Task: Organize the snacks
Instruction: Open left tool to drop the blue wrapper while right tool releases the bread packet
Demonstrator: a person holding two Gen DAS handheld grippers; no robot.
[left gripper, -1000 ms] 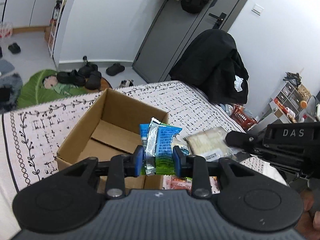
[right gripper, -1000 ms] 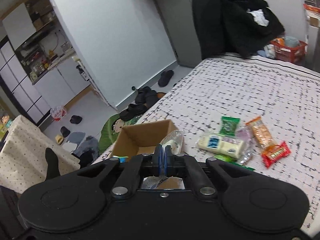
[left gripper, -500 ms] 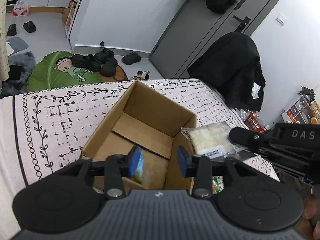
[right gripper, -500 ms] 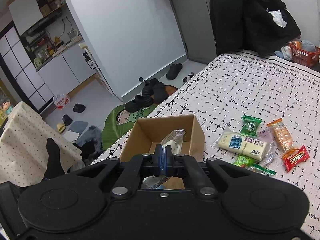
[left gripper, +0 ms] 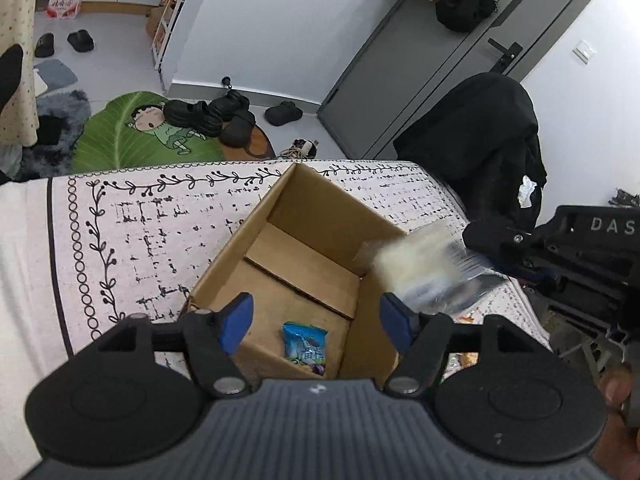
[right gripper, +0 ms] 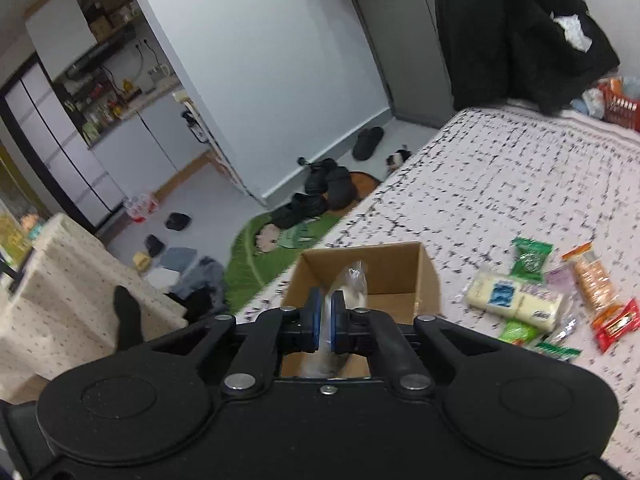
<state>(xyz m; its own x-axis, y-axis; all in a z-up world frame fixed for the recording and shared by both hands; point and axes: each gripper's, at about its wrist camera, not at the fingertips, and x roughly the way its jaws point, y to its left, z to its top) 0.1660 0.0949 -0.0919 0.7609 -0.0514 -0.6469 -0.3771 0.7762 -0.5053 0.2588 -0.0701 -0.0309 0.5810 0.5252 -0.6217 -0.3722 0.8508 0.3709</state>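
Snack packet, blue, lies on the floor of an open cardboard box at centre frame, on a patterned bed. Left claw hangs above it, jaws opening, nothing between them. Right claw is clamped on a clear-wrapped pale snack over the box; more snacks lie at lower right.

The cardboard box is open at the top, and only a blue packet lies on its floor. At its right rim a clear bag blocks the way. The snack pile lies near the box.
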